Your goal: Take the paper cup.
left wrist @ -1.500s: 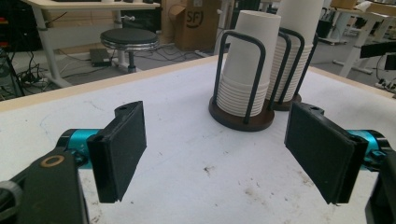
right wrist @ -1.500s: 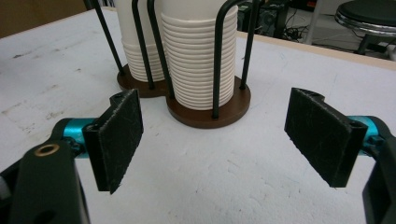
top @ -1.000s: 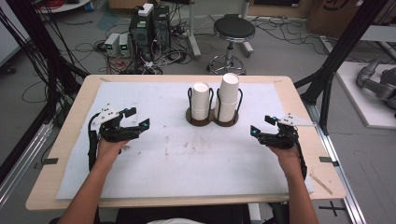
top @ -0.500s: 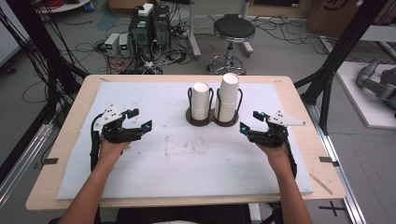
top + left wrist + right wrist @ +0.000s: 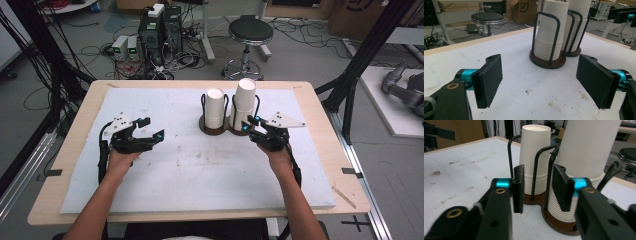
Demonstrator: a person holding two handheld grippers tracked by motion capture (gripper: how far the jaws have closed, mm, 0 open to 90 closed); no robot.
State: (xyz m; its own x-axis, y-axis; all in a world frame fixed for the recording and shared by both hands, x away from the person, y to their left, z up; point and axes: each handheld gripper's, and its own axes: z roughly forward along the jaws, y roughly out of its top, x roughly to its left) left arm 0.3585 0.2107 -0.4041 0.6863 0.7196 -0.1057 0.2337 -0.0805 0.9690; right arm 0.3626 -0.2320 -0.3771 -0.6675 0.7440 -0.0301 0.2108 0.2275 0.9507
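Note:
Two stacks of white paper cups stand in a dark wire holder [image 5: 216,131] at the table's back centre: a shorter left stack [image 5: 215,107] and a taller right stack [image 5: 245,100]. My right gripper [image 5: 250,123] hovers just in front and right of the taller stack [image 5: 584,147]. Its jaws have just been closing and stand narrowed; the pads [image 5: 518,188] press on nothing, and a wire loop [image 5: 536,167] and the shorter stack [image 5: 534,157] stand just beyond them. My left gripper [image 5: 152,127] rests wide open on the mat at the left, facing the cups [image 5: 547,32], with nothing between its jaws [image 5: 541,82].
A white mat [image 5: 200,175] covers the wooden table [image 5: 320,95]. Behind the table stand a black stool [image 5: 247,35] and computer boxes [image 5: 160,25] among cables on the floor. Black frame posts [image 5: 360,60] rise at both sides.
The right gripper has moved left and forward up to the taller cup stack, and its jaws have narrowed. The left gripper has stayed where it was, still wide open.

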